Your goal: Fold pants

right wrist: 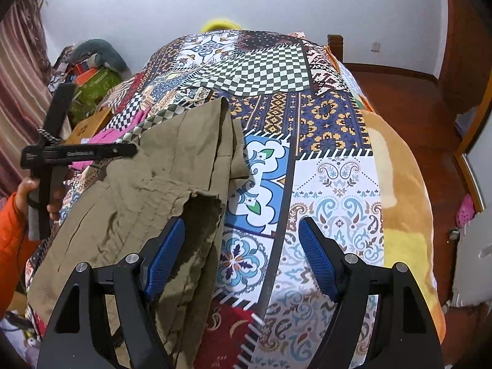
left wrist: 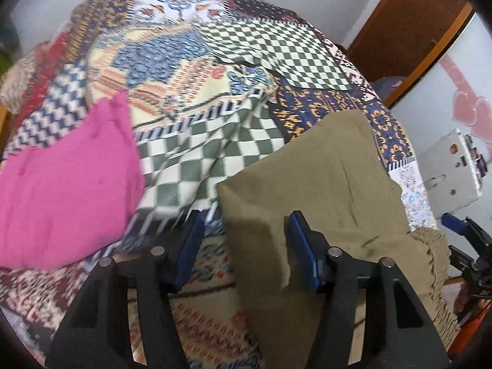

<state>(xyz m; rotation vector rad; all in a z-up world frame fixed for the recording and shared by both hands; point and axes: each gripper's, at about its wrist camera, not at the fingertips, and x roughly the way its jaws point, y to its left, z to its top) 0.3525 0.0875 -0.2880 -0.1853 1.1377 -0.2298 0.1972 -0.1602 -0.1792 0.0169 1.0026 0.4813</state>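
Layout on the bed: the pants lie on the bedspread. In the left wrist view, a second garment lies at 9 o'clock of the pants, apart from them. The right gripper sits at 3 o'clock, beside the waistband.

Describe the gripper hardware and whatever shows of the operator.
Both grippers, left gripper and right gripper, have matte black angular finger arms with triangular cut-outs, silver round pivot pins, and blue textured pads. The side-on body of the left one carries pale lettering, illegible. The operator's hand emerges from an orange sleeve.
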